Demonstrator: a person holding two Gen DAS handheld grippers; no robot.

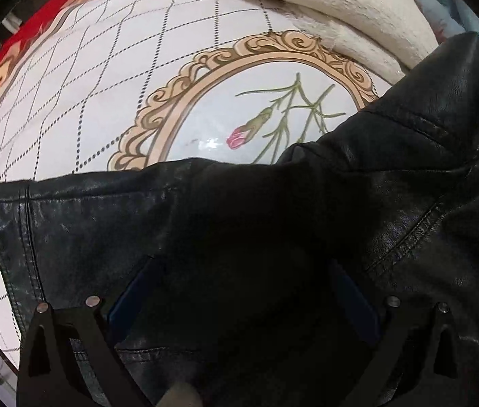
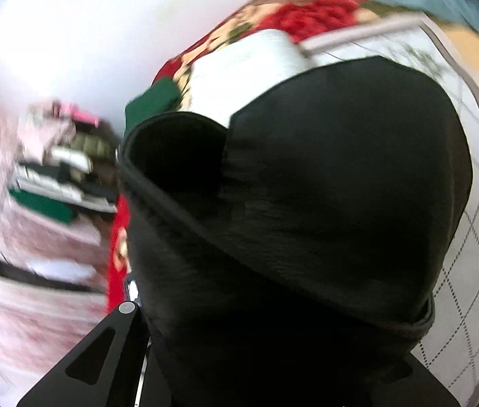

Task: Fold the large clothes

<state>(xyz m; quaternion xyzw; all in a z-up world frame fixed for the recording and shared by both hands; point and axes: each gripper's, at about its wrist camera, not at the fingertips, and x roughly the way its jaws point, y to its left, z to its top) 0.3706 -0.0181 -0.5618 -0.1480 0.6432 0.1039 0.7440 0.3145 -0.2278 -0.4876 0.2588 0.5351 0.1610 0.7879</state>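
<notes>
left gripper [image 1: 239, 288]: jaws stand wide apart, released, blue-padded fingers [image 1: 127, 302] pointing down onto the black leather jacket [image 1: 273, 224]. the leather lies between and under the fingers; whether the pads touch it cannot be told, and nothing is pinched.

right gripper [image 2: 256, 339]: jaws nearly closed and clenched on a fold of the same dark garment [image 2: 307, 186], which drapes over the fingers and fills the middle of the right wrist view. the fingertips themselves are hidden under the cloth; only the black finger frame at the lower left shows. this view is blurred.

task item: the jacket lies spread on the table [image 1: 70, 108], covering its near part in the left wrist view, with a stitched hem edge toward the table's left side and a seamed panel rising to the right.

surroundings: the table carries a white cloth with a dotted diamond grid, a gold scrolled oval frame [image 1: 178, 91] and a printed pink rosebud [image 1: 239, 137] just beyond the jacket's far edge. a red patterned border [image 1: 12, 51] runs along the table's far left edge. a cream fleece garment [image 1: 341, 6] lies at the far right corner, touching the oval frame's edge, near the jacket. in the right wrist view, a white folded item [image 2: 246, 64] sits beyond the lifted cloth, with pink bedding and stacked clutter to the left, too blurred to identify.
</notes>
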